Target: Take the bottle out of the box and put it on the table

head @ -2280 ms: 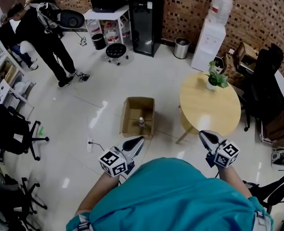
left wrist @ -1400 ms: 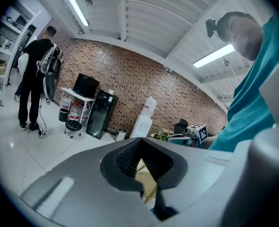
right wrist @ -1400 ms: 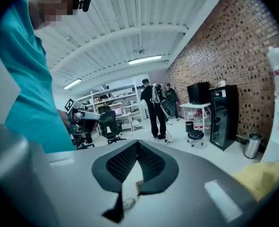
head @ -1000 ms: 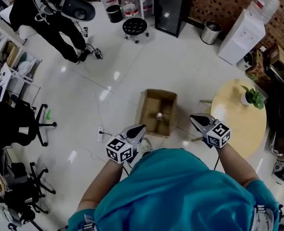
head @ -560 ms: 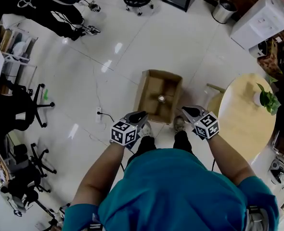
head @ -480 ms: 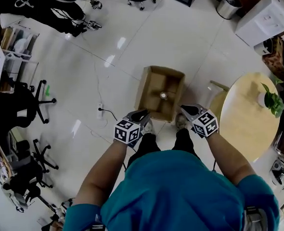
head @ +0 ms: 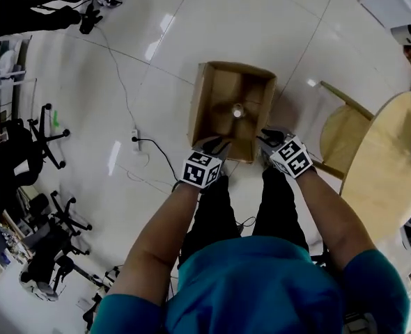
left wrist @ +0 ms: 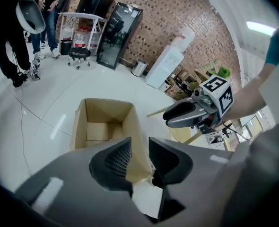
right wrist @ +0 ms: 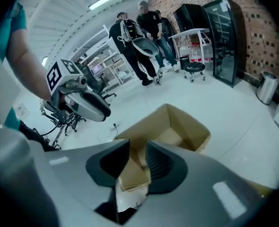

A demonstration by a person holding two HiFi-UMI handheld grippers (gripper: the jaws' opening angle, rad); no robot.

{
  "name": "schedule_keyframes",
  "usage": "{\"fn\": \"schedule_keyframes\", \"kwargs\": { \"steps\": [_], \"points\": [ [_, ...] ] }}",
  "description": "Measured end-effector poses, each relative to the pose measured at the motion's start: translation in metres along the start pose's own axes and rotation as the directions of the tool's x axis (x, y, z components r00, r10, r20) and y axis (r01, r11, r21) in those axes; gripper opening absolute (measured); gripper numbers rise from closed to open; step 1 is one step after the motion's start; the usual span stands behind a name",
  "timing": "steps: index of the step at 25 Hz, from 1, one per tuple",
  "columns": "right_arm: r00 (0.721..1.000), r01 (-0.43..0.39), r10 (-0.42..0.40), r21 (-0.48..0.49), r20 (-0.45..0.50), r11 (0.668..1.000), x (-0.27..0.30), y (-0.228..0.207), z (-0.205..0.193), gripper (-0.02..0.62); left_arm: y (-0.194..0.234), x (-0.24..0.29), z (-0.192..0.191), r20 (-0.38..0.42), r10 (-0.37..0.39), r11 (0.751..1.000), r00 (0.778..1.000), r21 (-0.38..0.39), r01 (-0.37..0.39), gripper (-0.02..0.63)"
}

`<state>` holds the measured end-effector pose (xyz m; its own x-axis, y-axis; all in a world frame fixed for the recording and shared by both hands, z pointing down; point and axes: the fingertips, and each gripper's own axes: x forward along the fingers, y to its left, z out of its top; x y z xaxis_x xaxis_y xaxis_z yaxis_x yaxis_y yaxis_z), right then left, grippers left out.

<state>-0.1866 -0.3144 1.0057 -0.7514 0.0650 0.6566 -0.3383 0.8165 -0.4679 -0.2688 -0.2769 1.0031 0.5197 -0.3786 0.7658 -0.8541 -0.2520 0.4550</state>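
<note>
The small pale-capped bottle stands upright, seen from straight above in the head view, near the middle of the open brown cardboard box on the glossy white tiled floor. The left gripper and the right gripper hang side by side at the box's near rim, tips angled down. The round pale wooden table lies to the right, apart from the box.

In the left gripper view the dark jaws stand a little apart, having just been opening. Nothing is pinched between them, and the box's near wall shows through the gap. The right gripper hangs beyond, at the right.

In the right gripper view the jaws are likewise spread, having just been opening, and grip nothing. The box's near corner shows in the gap.
</note>
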Motion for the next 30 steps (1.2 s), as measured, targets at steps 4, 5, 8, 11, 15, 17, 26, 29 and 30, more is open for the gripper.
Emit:
{"fn": "schedule_keyframes", "kwargs": {
  "steps": [4, 5, 8, 11, 15, 17, 26, 29, 30],
  "points": [
    [1.0, 0.015, -0.015, 0.024, 0.004, 1.0, 0.079, -0.053, -0.061, 0.112, 0.061, 0.112, -0.053, -0.076, 0.022, 0.999, 0.997, 0.043, -0.019, 0.118],
    [1.0, 0.023, -0.024, 0.039, 0.012, 0.999, 0.091, -0.062, -0.068, 0.112, 0.072, 0.133, -0.061, -0.093, 0.025, 0.998, 0.995, 0.052, -0.02, 0.126],
    [0.999, 0.031, -0.033, 0.073, 0.03, 0.997, 0.129, -0.083, -0.098, 0.115, 0.106, 0.193, -0.093, -0.158, 0.044, 0.995, 0.986, 0.099, -0.028, 0.129],
    [0.999, 0.023, -0.026, 0.082, 0.043, 0.996, 0.174, -0.092, -0.134, 0.115, 0.144, 0.246, -0.139, -0.261, 0.096, 0.979, 0.96, 0.198, -0.044, 0.148],
    [0.998, 0.031, -0.036, 0.088, 0.06, 0.996, 0.213, -0.092, -0.173, 0.115, 0.17, 0.294, -0.196, -0.339, 0.139, 0.948, 0.93, 0.316, -0.027, 0.17],
    [0.997, 0.033, -0.039, 0.09, 0.067, 0.995, 0.22, -0.093, -0.184, 0.115, 0.18, 0.313, -0.211, -0.36, 0.173, 0.936, 0.917, 0.349, -0.039, 0.191],
    [0.995, 0.018, -0.027, 0.092, 0.097, 0.996, 0.225, -0.09, -0.183, 0.115, 0.216, 0.346, -0.223, -0.431, 0.289, 0.907, 0.855, 0.409, -0.101, 0.199],
    [0.994, 0.027, -0.038, 0.104, 0.105, 0.994, 0.225, -0.095, -0.176, 0.115, 0.222, 0.354, -0.232, -0.453, 0.31, 0.89, 0.836, 0.447, -0.087, 0.186],
    [0.993, 0.028, -0.04, 0.108, 0.11, 0.994, 0.225, -0.096, -0.173, 0.115, 0.224, 0.354, -0.231, -0.452, 0.316, 0.886, 0.834, 0.456, -0.089, 0.184]
  ]
}}
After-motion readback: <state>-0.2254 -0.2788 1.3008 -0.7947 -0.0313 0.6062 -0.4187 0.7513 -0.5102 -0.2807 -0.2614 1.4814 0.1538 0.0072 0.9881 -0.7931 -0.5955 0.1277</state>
